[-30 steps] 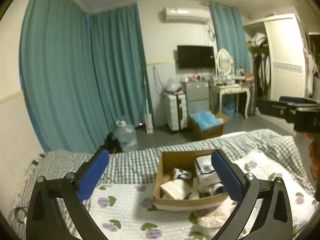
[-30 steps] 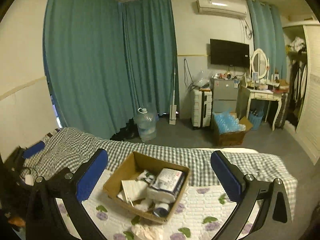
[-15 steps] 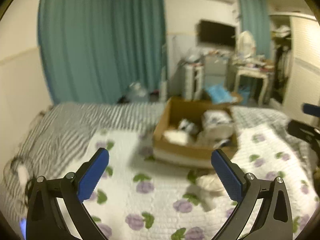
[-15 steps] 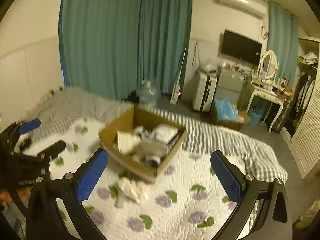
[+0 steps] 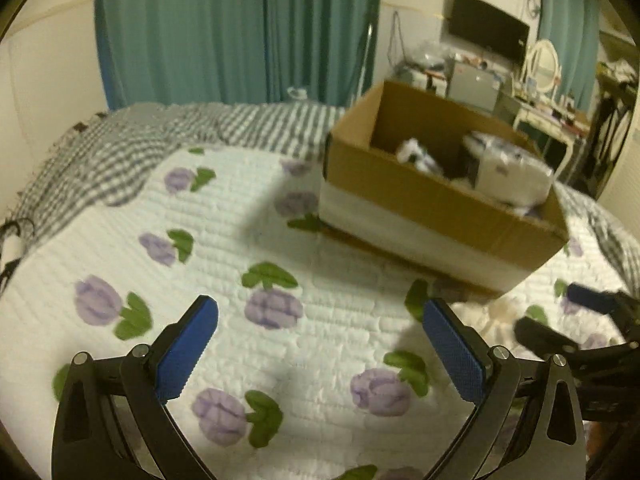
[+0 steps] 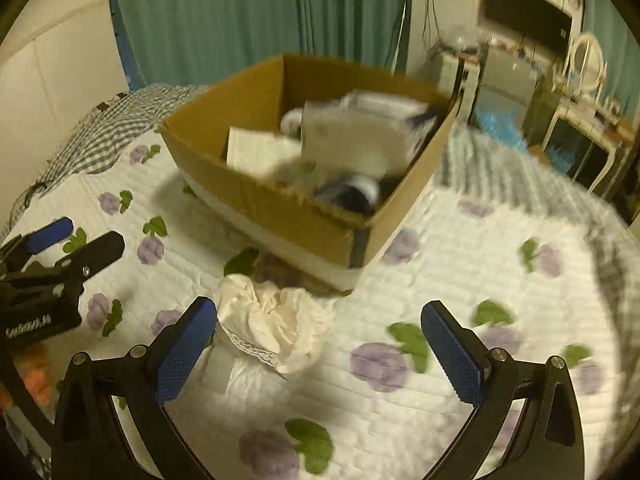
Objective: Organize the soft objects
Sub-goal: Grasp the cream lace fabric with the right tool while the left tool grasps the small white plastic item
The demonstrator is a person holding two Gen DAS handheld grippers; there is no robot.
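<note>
Bed (image 5: 224, 208), white flowered quilt | cardboard box (image 6: 280, 200) on it, teal curtains (image 5: 240, 28) behind | cream cloth (image 6: 272, 320) lies crumpled just before box | left hand-held gripper (image 5: 320, 340) wide, empty | right hand-held gripper (image 6: 320, 340) wide, above cloth

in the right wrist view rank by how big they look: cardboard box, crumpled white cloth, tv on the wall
1. cardboard box, largest by far
2. crumpled white cloth
3. tv, smallest, though it hangs far across the room, so its apparent size understates it

A quilted bed (image 6: 460, 280) carries a cardboard box (image 6: 280, 208) and, just beside it, a crumpled cloth (image 6: 272, 316).
</note>
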